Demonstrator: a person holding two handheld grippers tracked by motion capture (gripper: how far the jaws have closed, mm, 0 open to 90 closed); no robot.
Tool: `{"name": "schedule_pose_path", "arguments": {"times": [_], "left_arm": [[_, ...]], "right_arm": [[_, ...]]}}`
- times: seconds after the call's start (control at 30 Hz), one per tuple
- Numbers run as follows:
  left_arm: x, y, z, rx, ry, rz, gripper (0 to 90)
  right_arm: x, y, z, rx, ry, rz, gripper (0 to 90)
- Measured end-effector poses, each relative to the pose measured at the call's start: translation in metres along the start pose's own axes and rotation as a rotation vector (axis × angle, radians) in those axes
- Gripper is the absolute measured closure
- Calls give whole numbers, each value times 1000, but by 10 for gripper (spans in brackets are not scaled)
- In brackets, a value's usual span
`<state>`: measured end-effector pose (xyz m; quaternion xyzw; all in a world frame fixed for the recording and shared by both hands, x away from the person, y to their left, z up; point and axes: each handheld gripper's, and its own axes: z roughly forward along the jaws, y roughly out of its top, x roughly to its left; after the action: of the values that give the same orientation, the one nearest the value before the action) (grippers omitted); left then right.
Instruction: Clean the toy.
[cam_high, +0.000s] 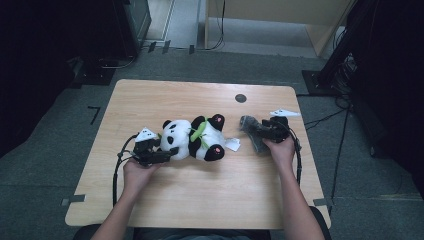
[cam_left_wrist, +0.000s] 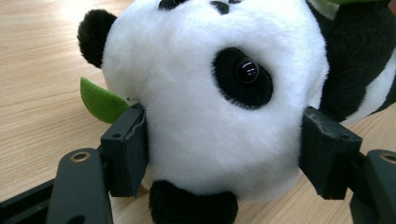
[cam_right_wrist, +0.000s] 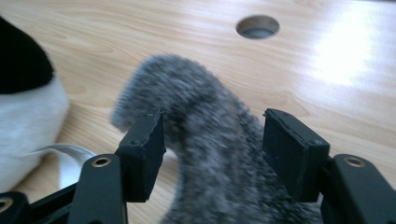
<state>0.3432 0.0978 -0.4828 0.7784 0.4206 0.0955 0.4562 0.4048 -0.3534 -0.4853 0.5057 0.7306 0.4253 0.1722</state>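
From the high view, the panda (cam_high: 194, 139) lies mid-tabletop, the grey sock (cam_high: 251, 131) toward the right edge. Left gripper view: the left gripper (cam_left_wrist: 224, 154) clasps the panda's head. Right gripper view: the right gripper (cam_right_wrist: 212, 154) stands released astride the sock; regripping it likely comes next.

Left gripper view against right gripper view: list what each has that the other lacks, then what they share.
Left gripper view alone: the panda's eye, its black ear and a green leaf, with the left gripper set around the panda's head, pads against the fur.

Right gripper view alone: a grey fuzzy cloth between the right gripper's jaws, and a round hole in the table.

Both: the wooden table and black-and-white panda fur.
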Motion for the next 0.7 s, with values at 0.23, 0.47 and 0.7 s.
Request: {"name": "schedule_pose_path", "arguments": {"times": [0.23, 0.47, 0.7], "left_arm": [[1, 2, 0, 3, -16, -11, 213], [3, 5, 2, 8, -40, -21, 146], [5, 10, 3, -8, -65, -28, 55]], "right_arm": [[19, 5, -10, -31, 35, -29, 308], [38, 6, -20, -40, 87, -45, 255], [56, 6, -25, -34, 134, -65, 176]]}}
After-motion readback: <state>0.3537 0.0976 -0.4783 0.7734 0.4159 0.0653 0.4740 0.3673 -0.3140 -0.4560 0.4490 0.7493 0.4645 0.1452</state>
